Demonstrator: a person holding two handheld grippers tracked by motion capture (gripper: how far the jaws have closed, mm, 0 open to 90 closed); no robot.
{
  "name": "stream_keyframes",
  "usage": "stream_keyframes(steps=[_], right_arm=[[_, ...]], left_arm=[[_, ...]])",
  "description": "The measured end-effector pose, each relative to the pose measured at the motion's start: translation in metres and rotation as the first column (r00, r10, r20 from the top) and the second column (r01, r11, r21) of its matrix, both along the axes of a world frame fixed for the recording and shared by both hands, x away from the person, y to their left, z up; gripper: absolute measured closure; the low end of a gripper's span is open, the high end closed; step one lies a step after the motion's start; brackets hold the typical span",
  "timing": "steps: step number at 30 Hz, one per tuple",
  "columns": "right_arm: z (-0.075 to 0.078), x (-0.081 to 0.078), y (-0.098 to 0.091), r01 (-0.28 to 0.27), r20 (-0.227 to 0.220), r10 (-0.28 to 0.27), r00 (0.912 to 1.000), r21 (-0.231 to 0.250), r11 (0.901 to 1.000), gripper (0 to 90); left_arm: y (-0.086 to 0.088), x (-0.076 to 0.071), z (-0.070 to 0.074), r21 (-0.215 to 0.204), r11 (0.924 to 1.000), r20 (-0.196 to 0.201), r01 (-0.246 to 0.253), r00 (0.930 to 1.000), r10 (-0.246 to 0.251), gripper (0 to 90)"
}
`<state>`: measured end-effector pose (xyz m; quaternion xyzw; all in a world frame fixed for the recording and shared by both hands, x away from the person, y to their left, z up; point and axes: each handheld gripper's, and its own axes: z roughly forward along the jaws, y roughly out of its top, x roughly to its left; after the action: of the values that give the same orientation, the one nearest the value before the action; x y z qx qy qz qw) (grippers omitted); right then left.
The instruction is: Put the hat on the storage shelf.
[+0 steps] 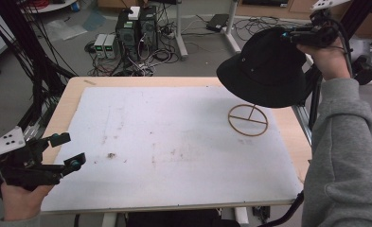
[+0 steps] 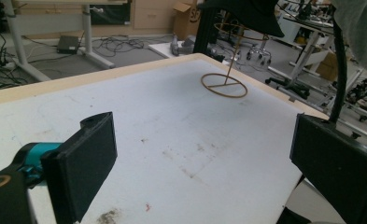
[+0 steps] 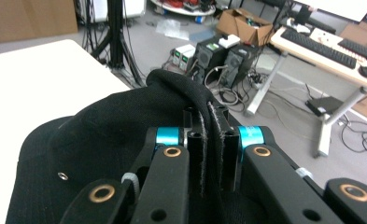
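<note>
While the right tongs (image 1: 292, 37) pinch the black hat (image 1: 264, 71) above the wire stand (image 1: 248, 120), the left tongs (image 1: 70, 150) gape (holding nothing).

A: What is worn by the person?
B: A grey sleeve (image 1: 349, 156) is seen at the frame's right edge.
A: And the grippers?
B: Black bodies are shown, with teal collars, brass-ringed screws, a white dotted plate (image 1: 4, 143) and black fingers (image 2: 85, 161).
</note>
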<state>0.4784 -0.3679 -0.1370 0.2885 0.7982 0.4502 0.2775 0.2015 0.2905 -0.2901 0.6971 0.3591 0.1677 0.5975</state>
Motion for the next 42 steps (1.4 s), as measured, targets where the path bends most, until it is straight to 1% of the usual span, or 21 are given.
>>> stream_keyframes(steps=[1, 2, 4, 7, 12, 14, 15, 17, 18, 19, 20, 24, 25, 27, 29, 30, 34, 39, 40, 41, 42], right_arm=[[-0.006, 0.002, 0.001, -0.005, -0.015, 0.005, 0.9999, 0.004, 1.0, 86.1], [-0.006, 0.002, 0.001, -0.005, -0.015, 0.005, 0.9999, 0.004, 1.0, 86.1], [-0.014, 0.004, 0.004, -0.009, -0.032, 0.01, 0.9994, 0.005, 0.9999, 85.9], [-0.02, 0.005, 0.007, -0.014, -0.041, 0.014, 0.9991, -0.002, 0.9999, 85.8], [-0.024, 0.005, 0.007, -0.013, -0.044, 0.013, 0.999, 0.006, 0.9999, 85.8], [-0.027, 0.005, 0.004, -0.012, -0.045, 0.012, 0.9989, -0.001, 0.9999, 85.7], [-0.029, 0.004, 0.003, -0.007, -0.06, 0.007, 0.9982, -0.012, 0.9999, 85.2], [-0.03, 0.004, 0.002, -0.008, -0.061, 0.007, 0.9981, -0.011, 0.9999, 85.1], [-0.033, 0.002, 0.002, -0.013, -0.071, 0.014, 0.9974, 0.005, 0.9999, 84.9], [-0.035, 0.003, 0.002, -0.023, -0.067, 0.023, 0.9975, 0.006, 0.9997, 84.7], [-0.038, 0.002, 0.002, -0.021, -0.079, 0.021, 0.9967, 0.004, 0.9998, 84.4], [-0.046, 0.004, 0.002, -0.021, -0.102, 0.02, 0.9946, -0.002, 0.9998, 84.3], [-0.05, 0.005, 0.003, -0.023, -0.119, 0.021, 0.9927, -0.013, 0.9997, 84.1], [-0.052, 0.006, 0.005, -0.024, -0.116, 0.022, 0.993, -0.022, 0.9995, 84.2], [-0.052, 0.006, 0.005, -0.025, -0.114, 0.022, 0.9933, -0.021, 0.9995, 83.9], [-0.052, 0.006, 0.005, -0.018, -0.123, 0.016, 0.9923, -0.016, 0.9997, 83.3], [-0.052, 0.006, 0.004, -0.015, -0.121, 0.014, 0.9926, -0.014, 0.9998, 81.9], [-0.052, 0.006, 0.004, 0.002, -0.134, -0.003, 0.9909, -0.006, 1.0, 75.5], [-0.052, 0.006, 0.004, 0.002, -0.134, -0.003, 0.9909, -0.006, 1.0, 75.5], [-0.052, 0.006, 0.004, 0.005, -0.135, -0.006, 0.9909, -0.003, 1.0, 73.2], [-0.052, 0.007, 0.003, 0.008, -0.139, -0.007, 0.9903, 0.009, 0.9999, 65.8]], left_arm=[[0.001, 0.0, 0.0, -0.001, 1.0, 0.0, -0.004, 1.0, 0.004, 7.7], [0.002, 0.0, 0.0, -0.005, 1.0, -0.001, -0.007, 1.0, 0.007, 7.7], [0.002, 0.0, 0.0, -0.004, 1.0, 0.0, -0.009, 1.0, 0.009, 7.7], [0.002, 0.0, -0.001, -0.002, 1.0, -0.001, -0.006, 1.0, 0.006, 7.7], [0.001, 0.0, -0.001, 0.0, 1.0, -0.004, -0.007, 1.0, 0.007, 7.7], [0.0, 0.0, -0.001, -0.001, 1.0, -0.004, -0.008, 1.0, 0.008, 7.7], [0.0, 0.0, -0.001, 0.001, 1.0, -0.003, -0.005, 1.0, 0.005, 7.7], [0.0, 0.0, -0.001, 0.001, 1.0, -0.003, -0.006, 1.0, 0.006, 7.7], [-0.001, 0.0, -0.001, 0.001, 1.0, -0.003, -0.005, 1.0, 0.005, 7.7], [-0.001, 0.0, -0.001, 0.003, 1.0, -0.004, -0.002, 1.0, 0.002, 7.7], [-0.001, 0.001, -0.001, 0.003, 1.0, -0.005, -0.002, 1.0, 0.002, 7.7], [-0.002, 0.001, -0.002, 0.002, 1.0, -0.008, -0.002, 1.0, 0.002, 7.7], [-0.002, 0.001, -0.002, 0.002, 1.0, -0.009, -0.001, 1.0, 0.001, 7.7], [-0.002, 0.001, -0.002, 0.003, 1.0, -0.009, -0.001, 1.0, 0.002, 7.7], [-0.002, 0.001, -0.002, 0.004, 1.0, -0.009, -0.002, 1.0, 0.002, 7.7], [-0.002, 0.001, -0.002, 0.004, 1.0, -0.009, -0.002, 1.0, 0.002, 7.7], [-0.002, 0.001, -0.002, 0.004, 1.0, -0.01, -0.002, 1.0, 0.002, 7.7], [-0.002, 0.002, -0.002, 0.007, 1.0, -0.012, 0.002, 0.9999, -0.002, 7.7], [-0.003, 0.002, -0.002, 0.006, 1.0, -0.012, 0.003, 0.9999, -0.003, 7.7], [-0.003, 0.002, -0.002, 0.007, 1.0, -0.012, 0.003, 0.9999, -0.003, 7.7], [-0.002, 0.002, -0.003, 0.003, 1.0, -0.015, 0.001, 0.9999, -0.001, 7.7]])
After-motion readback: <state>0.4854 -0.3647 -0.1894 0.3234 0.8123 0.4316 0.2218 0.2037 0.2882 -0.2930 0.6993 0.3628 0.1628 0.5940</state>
